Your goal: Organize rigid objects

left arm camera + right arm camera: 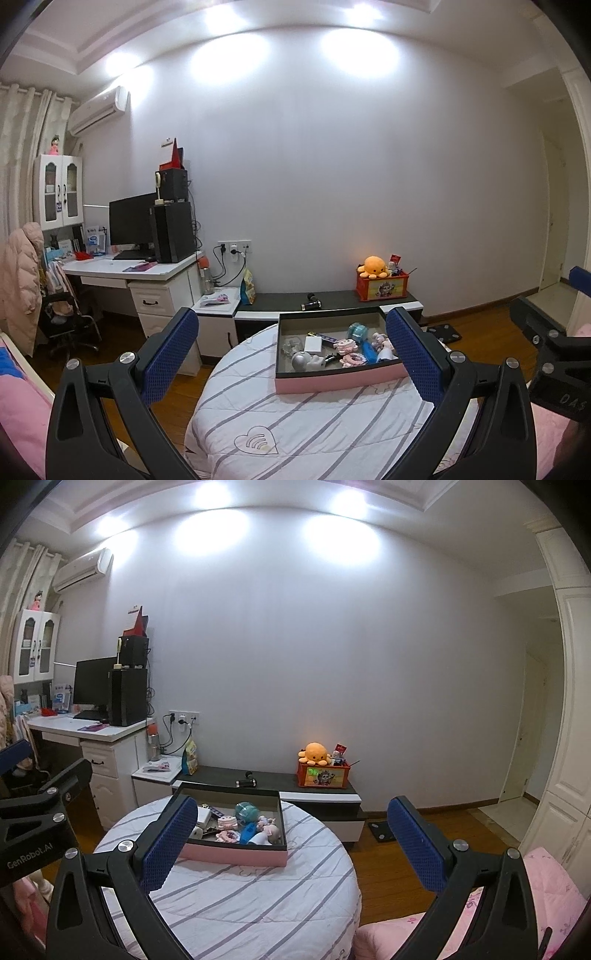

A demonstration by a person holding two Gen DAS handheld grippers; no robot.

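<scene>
A pink box with a dark inside stands on a round table with a striped cloth. It holds several small things: a white block, a teal round toy, a silver figure, pink items and a blue piece. My left gripper is open and empty, held back from the near side of the box. My right gripper is open and empty, to the right of the left one, with the box behind its left finger.
A low dark cabinet stands along the wall behind the table, with a red toy box and an orange plush octopus on it. A white desk with a monitor is at the left. Pink bedding lies at the right.
</scene>
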